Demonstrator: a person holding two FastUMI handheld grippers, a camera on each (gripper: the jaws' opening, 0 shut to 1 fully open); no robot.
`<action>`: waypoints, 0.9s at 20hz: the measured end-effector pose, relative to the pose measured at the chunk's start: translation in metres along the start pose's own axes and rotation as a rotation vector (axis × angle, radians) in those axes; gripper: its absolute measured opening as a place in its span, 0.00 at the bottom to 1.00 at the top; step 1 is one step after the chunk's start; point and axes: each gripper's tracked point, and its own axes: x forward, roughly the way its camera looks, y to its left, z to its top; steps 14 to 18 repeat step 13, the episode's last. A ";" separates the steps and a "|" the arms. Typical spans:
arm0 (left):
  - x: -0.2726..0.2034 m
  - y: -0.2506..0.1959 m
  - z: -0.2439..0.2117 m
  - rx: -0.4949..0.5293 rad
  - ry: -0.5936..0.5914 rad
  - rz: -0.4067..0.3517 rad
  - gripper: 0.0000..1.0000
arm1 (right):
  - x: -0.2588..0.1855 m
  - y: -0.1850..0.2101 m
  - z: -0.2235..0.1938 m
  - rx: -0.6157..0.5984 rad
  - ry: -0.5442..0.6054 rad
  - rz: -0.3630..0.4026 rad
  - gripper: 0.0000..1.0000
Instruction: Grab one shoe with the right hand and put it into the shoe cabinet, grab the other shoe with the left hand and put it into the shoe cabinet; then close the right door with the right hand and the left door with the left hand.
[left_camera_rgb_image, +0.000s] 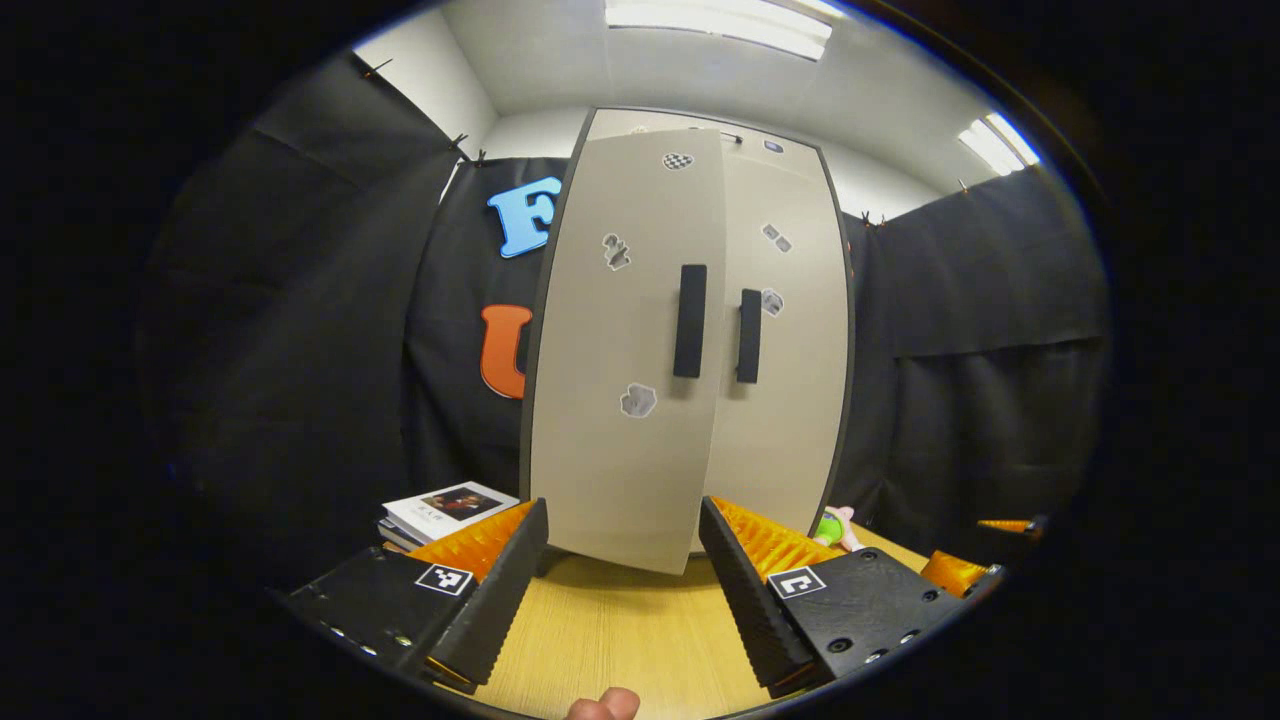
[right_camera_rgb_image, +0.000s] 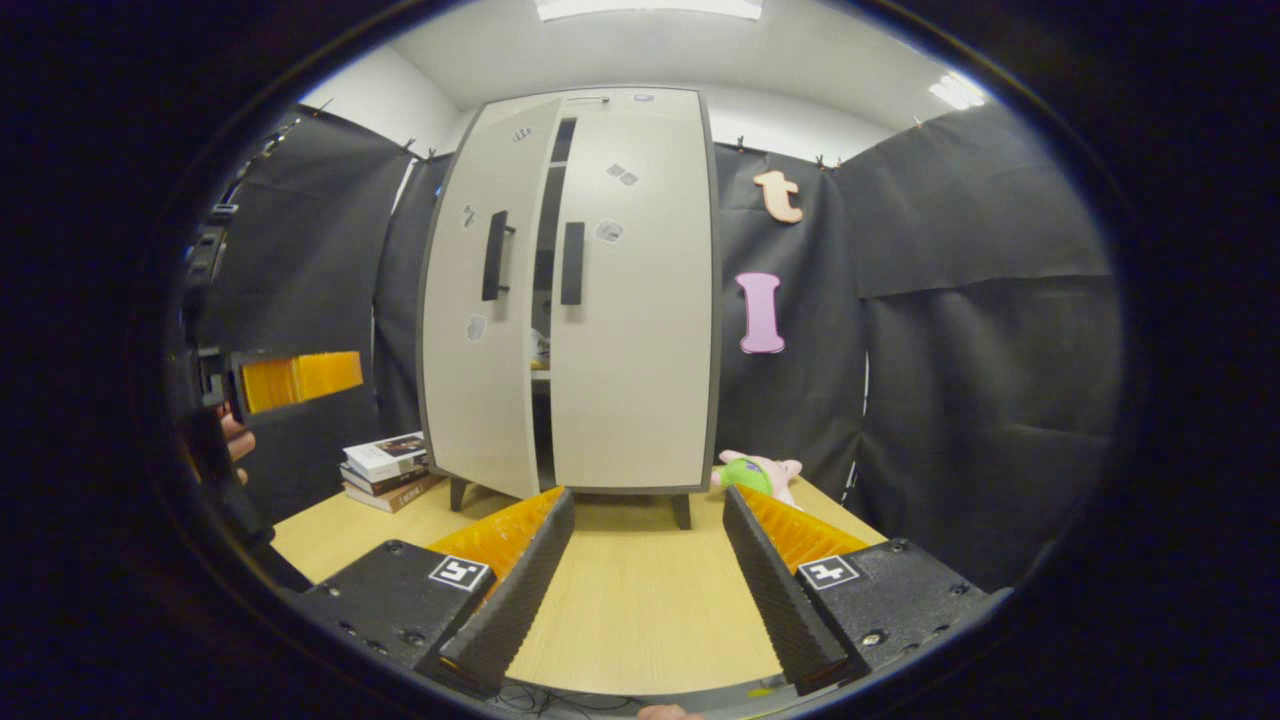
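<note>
The shoe cabinet (right_camera_rgb_image: 570, 290) stands in the centre of the right gripper view, on the worktop (right_camera_rgb_image: 640, 600) against the booth wall. Its right door (right_camera_rgb_image: 635, 300) lies flush with the frame, while the left door (right_camera_rgb_image: 485, 300) hangs ajar, leaving a dark slit between the two. Through that slit something pale sits on a shelf near mid-height; it may be a shoe, though the gap is too narrow to be sure. No shoe lies on the worktop, so by my judgement the shoes are stowed, the right door is done, and the step in hand is closing the left door.

In the left gripper view the left gripper (left_camera_rgb_image: 622, 560) sits low in the frame with its fingers spread wide and holding nothing, facing the lower edge of the ajar door, close to its face. The right gripper (right_camera_rgb_image: 645, 570) is likewise spread wide and empty at the bottom of its own view, well back from the cabinet.

A stack of books (right_camera_rgb_image: 385, 468) lies left of the cabinet's foot and a plush toy (right_camera_rgb_image: 755, 472) to its right.

The next move calls for the left gripper to press the left door's face, near its dark handle (left_camera_rgb_image: 689, 320), and swing it shut against the frame.
</note>
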 end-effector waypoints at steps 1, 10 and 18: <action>-0.008 -0.004 -0.009 0.009 0.004 0.000 0.91 | -0.003 0.002 -0.001 -0.004 0.000 0.002 0.98; -0.034 -0.050 -0.047 -0.033 0.077 -0.097 0.92 | -0.008 0.006 -0.015 -0.010 0.028 0.010 0.98; -0.034 -0.050 -0.044 -0.034 0.079 -0.094 0.91 | -0.008 0.006 -0.013 -0.007 0.024 0.011 0.98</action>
